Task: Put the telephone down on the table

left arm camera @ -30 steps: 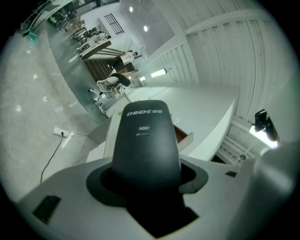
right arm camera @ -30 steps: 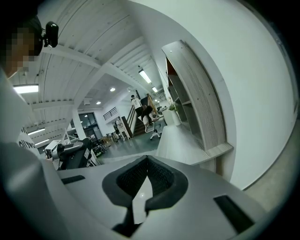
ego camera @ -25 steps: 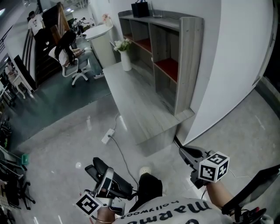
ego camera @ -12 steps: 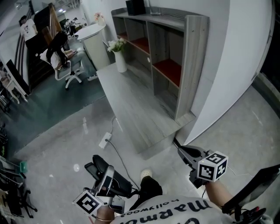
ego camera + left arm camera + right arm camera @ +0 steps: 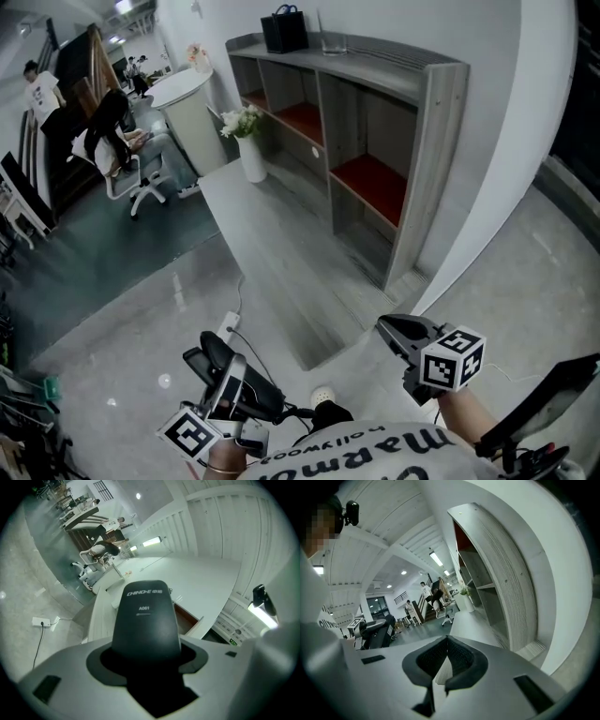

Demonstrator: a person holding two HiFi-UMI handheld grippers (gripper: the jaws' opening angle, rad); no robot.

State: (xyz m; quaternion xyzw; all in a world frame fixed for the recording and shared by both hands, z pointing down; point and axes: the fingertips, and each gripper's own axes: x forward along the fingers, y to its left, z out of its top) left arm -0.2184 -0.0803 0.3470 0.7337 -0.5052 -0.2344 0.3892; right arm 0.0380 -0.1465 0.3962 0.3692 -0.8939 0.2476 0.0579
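A: Where's the telephone handset [image 5: 146, 620]?
B: In the left gripper [image 5: 226, 381]; jaws clamped on it from both sides; black, "CHINO-E A061" printed on it; it's low by the person's body, over the grey floor [image 5: 141, 319], well apart from the table [image 5: 272, 234].
A: Table?
B: Long, grey, ahead; runs along the shelf unit [image 5: 394, 122]; white vase w/ flowers [image 5: 249, 141] at its far end; black bag [image 5: 284, 30] on top of the shelf unit.
A: Right gripper [image 5: 447, 641]?
B: Jaws pressed together at the tips, nothing btwn them; points toward the table's near end.
A: Else?
B: Power strip [image 5: 228, 325] w/ cable on the floor.
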